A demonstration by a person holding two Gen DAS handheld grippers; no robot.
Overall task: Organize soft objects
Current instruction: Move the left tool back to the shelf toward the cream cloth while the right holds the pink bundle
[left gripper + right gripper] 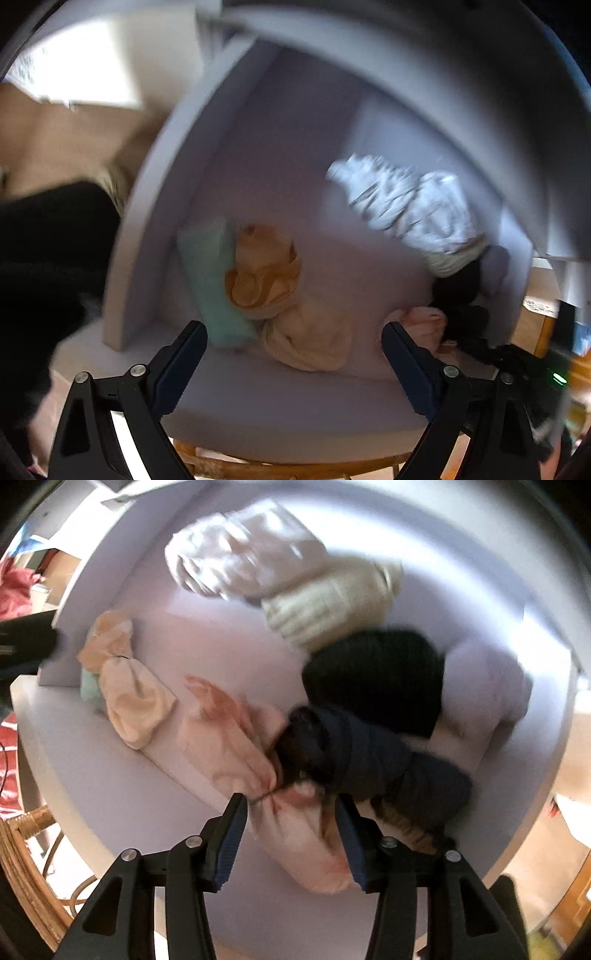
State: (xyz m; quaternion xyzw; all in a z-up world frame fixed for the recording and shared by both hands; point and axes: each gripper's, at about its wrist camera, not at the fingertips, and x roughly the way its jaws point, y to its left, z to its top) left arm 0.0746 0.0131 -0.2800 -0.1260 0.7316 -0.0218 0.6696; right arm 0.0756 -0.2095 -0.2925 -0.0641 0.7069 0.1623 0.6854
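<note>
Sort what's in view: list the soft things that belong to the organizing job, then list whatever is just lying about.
Job items:
cream bundle
mustard cloth
mint pillow
pink bundle
dark garment
black item
white patterned cloth
ribbed cream knit

Lying about:
wicker chair
red fabric
</note>
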